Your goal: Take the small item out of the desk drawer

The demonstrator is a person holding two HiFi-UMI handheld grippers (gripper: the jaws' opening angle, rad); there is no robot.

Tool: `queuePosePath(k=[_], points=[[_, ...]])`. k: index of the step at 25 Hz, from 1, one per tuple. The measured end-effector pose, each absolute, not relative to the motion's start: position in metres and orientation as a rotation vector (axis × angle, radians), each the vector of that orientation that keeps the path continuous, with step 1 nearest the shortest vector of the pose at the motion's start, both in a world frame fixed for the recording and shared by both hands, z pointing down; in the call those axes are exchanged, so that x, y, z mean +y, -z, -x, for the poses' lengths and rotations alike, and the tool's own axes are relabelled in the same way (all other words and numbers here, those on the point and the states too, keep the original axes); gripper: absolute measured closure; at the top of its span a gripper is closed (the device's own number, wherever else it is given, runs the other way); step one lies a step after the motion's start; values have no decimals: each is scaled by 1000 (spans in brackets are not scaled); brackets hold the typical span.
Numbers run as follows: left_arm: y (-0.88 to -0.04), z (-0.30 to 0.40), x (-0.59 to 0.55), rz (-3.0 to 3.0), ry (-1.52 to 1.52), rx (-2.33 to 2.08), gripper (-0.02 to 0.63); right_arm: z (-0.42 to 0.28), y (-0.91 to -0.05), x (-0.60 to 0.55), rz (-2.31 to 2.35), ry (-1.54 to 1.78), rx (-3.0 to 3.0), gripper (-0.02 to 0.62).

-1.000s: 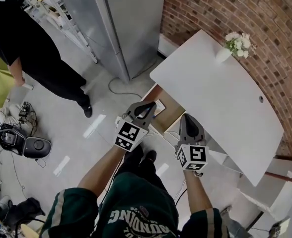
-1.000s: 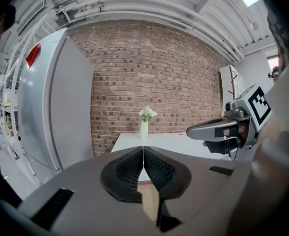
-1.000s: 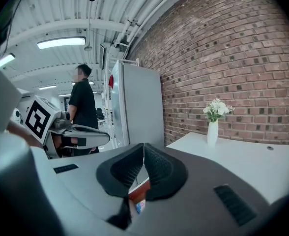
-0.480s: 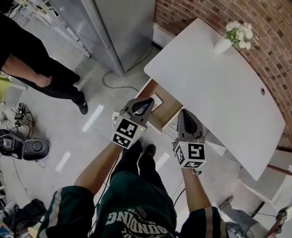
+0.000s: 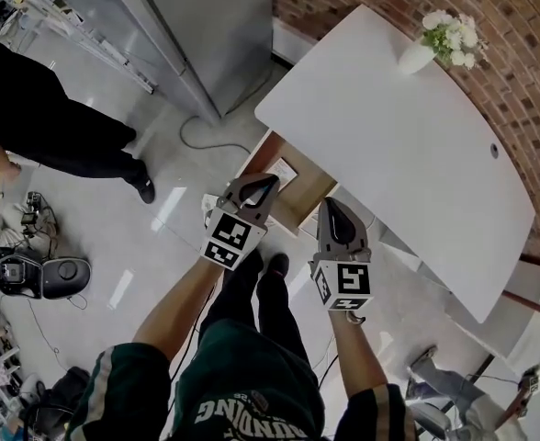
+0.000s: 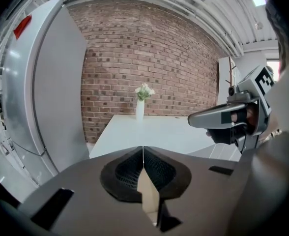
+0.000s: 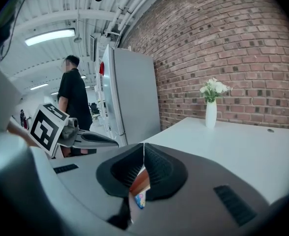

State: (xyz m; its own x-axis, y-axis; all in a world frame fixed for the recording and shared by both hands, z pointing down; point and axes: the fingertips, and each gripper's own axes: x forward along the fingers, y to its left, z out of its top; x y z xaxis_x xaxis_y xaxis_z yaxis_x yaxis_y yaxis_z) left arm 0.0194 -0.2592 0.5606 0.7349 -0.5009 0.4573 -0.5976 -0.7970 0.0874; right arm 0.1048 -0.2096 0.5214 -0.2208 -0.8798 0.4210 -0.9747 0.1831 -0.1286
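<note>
With jaws together on nothing, the left gripper (image 6: 143,149) and right gripper (image 7: 144,145) hung side by side above the open drawer (image 5: 298,217) under the desk (image 5: 408,145), apparently lining up for the small item (image 5: 282,171) lying inside.

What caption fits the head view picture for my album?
Left gripper and right gripper, both shut, near the open wooden drawer of a white desk with a flower vase.

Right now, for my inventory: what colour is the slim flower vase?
White slim flower vase, clearest in right gripper view.
</note>
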Motion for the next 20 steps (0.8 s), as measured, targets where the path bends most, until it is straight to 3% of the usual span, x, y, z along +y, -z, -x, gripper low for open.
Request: queuePosePath(k=[20], points=[[-651,-21,-266,-2649,-754,-788,589,-111,-587,-209,-1790,-657,-2126,571]])
